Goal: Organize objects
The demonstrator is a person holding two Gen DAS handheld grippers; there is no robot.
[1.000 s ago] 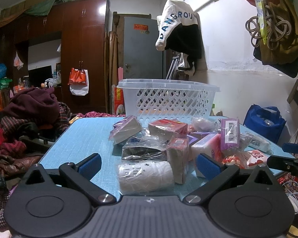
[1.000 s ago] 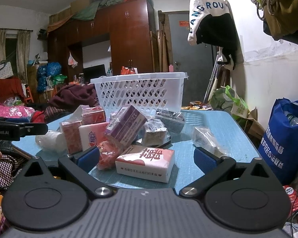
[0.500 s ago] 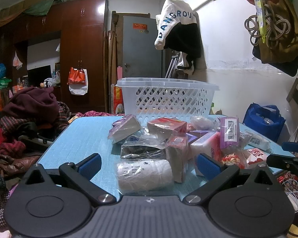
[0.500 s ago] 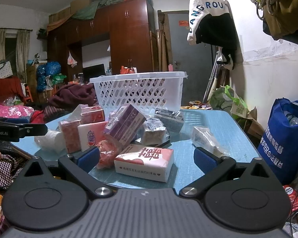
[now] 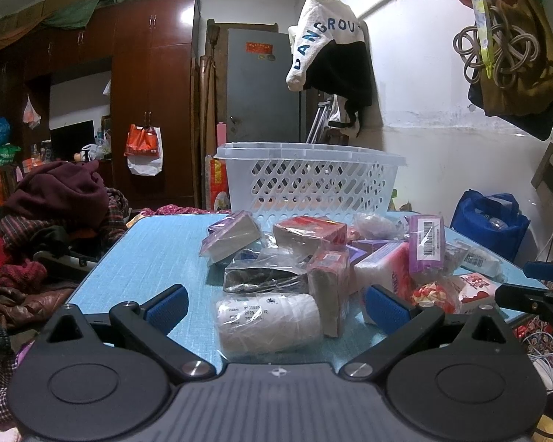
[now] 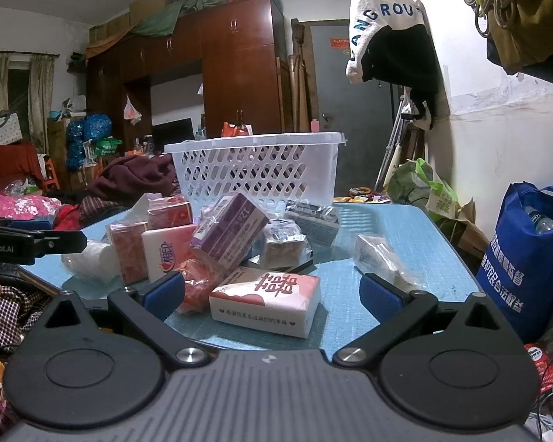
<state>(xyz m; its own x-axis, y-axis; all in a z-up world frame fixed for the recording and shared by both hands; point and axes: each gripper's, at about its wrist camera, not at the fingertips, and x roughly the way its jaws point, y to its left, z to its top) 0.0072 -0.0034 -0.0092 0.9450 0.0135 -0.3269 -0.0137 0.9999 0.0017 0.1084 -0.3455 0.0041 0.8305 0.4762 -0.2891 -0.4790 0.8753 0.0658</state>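
I read "12" on the purple box [image 6: 229,229] and "ANGROU" on the hanging top [image 6: 385,11]. Left gripper [image 5: 274,304] fingers wide apart, holding nothing, low & level w/ the white roll [image 5: 269,318] between them. Right gripper [image 6: 271,292] same, gaping round the pink tissue pack [image 6: 265,300]. Packets sit piled on the blue worktop [image 5: 147,250], basket [image 5: 309,180] behind.

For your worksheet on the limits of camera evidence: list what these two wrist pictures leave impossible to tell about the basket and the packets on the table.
- Basket contents: both views look at its side wall from below the rim.
- Dark packet, left view: glare on its wrapper hides any label.
- White roll, left view: print too small to read.
- Table near edge: hidden behind each gripper body.
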